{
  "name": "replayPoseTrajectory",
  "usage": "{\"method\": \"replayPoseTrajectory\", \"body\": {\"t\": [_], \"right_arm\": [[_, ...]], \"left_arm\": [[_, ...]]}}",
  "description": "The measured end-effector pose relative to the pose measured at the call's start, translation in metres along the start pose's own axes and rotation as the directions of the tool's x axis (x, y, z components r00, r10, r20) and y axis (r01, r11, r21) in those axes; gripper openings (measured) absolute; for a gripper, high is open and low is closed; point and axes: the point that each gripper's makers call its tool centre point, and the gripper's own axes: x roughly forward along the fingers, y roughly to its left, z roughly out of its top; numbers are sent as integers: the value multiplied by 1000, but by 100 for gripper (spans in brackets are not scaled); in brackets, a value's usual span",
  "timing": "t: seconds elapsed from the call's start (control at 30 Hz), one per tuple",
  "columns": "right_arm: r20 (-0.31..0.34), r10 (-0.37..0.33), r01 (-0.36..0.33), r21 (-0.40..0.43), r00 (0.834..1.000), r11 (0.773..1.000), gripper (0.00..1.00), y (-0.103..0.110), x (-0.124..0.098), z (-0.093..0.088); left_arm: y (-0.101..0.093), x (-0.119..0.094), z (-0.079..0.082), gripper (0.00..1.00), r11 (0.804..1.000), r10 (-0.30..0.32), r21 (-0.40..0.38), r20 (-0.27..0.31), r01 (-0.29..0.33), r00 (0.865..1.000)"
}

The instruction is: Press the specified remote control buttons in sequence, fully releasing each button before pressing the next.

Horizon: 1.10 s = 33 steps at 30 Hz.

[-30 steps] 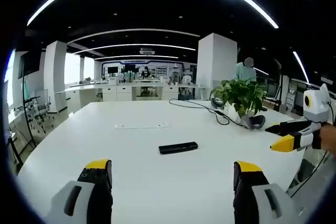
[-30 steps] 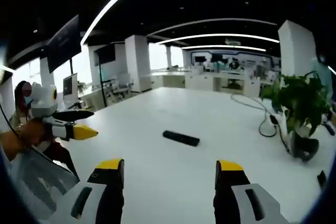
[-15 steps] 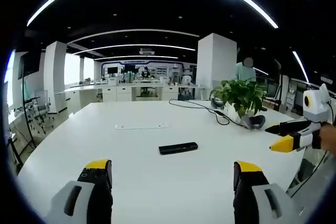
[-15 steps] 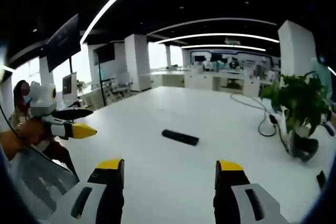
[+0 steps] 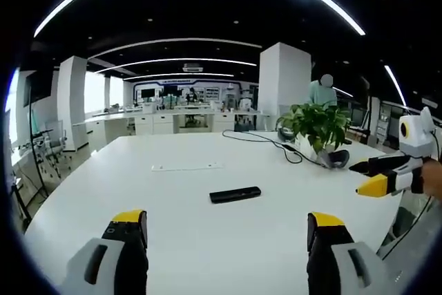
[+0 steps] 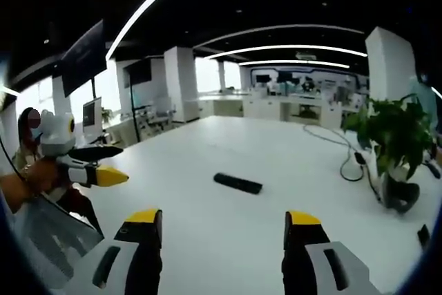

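A black remote control [image 5: 235,194] lies flat on the white table [image 5: 179,184], ahead of both grippers; the right gripper view has the remote [image 6: 237,183] a little left of centre. My left gripper [image 5: 228,229] hangs open above the table's near edge, nothing between its yellow-tipped jaws. Equally wide open and empty is my right gripper [image 6: 224,226]. From the left gripper view, the right gripper [image 5: 369,177] comes in at the right edge; from the right gripper view, the left gripper [image 6: 103,165] appears at the left, held by a hand.
A potted green plant [image 5: 316,126] stands at the table's right side with a black cable [image 5: 266,143] running past it. A thin white strip [image 5: 186,166] lies beyond the remote. A small dark item [image 6: 422,235] sits at the table's right edge. Office desks and pillars fill the background.
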Motion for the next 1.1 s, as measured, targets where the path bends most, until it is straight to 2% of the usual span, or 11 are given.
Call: {"method": "replayPoseTrajectory", "body": {"t": [1.1], "right_arm": [[-4, 0, 0, -15, 1000, 1000, 70, 0, 1, 0]], "left_arm": [[-2, 0, 0, 100, 1000, 2, 11, -6, -2, 1000]]}}
